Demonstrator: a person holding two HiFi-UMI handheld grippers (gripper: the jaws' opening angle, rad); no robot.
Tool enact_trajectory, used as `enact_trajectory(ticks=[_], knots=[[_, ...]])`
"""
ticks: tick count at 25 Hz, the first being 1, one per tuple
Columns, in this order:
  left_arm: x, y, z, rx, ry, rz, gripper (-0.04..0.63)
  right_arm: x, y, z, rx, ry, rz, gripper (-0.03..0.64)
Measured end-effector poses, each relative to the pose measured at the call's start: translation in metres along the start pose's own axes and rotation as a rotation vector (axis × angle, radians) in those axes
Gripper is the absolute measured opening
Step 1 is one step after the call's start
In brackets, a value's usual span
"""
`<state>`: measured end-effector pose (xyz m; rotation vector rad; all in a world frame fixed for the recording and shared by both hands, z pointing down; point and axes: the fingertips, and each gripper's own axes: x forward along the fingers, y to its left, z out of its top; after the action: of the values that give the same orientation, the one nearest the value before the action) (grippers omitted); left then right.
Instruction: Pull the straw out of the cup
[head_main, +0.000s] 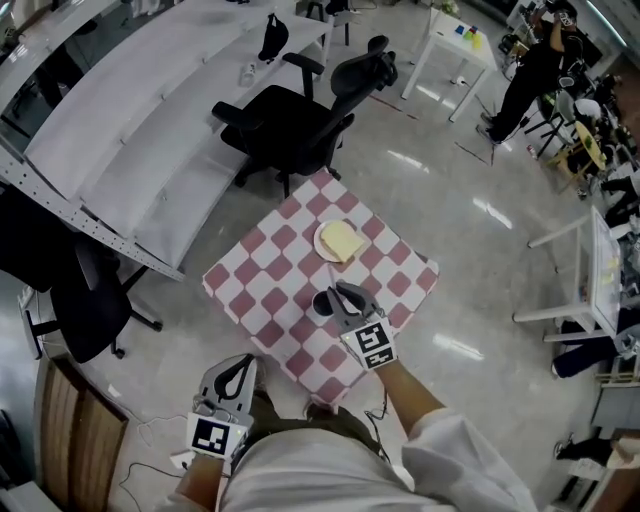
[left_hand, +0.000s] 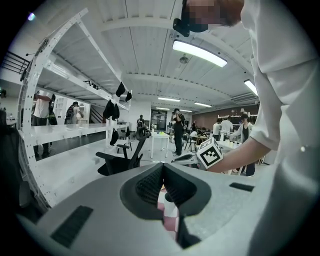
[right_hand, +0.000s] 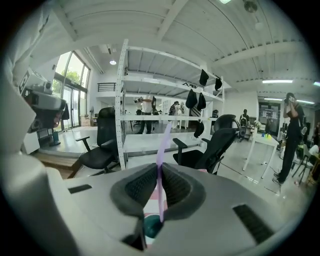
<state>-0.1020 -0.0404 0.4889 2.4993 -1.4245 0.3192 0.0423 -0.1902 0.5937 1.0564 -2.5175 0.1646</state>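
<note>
A small table with a red-and-white checked cloth (head_main: 270, 290) carries a dark cup (head_main: 322, 303) near its front. My right gripper (head_main: 341, 291) hovers just above the cup, shut on a pale purple straw (right_hand: 164, 145). In the right gripper view the straw stands nearly upright between the pads of the right gripper (right_hand: 160, 168), and its lower end hangs over the teal-dark cup (right_hand: 151, 227). My left gripper (head_main: 238, 372) is held back beside my body, off the table's front left corner. The jaws of the left gripper (left_hand: 162, 168) are shut with nothing between them.
A white plate (head_main: 326, 250) with a yellow block on it lies behind the cup. A black office chair (head_main: 300, 120) stands beyond the table, another chair (head_main: 90, 300) at the left under a long white shelf unit (head_main: 140, 140). People stand at the far right.
</note>
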Motion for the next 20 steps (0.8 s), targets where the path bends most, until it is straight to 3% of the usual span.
enact_trajectory(ticks=[20], knots=[[0.018, -0.020, 0.017, 0.028, -0.044, -0.088, 0.005, -0.105, 0.032, 0.109, -0.022, -0.238, 0.017, 0.034]])
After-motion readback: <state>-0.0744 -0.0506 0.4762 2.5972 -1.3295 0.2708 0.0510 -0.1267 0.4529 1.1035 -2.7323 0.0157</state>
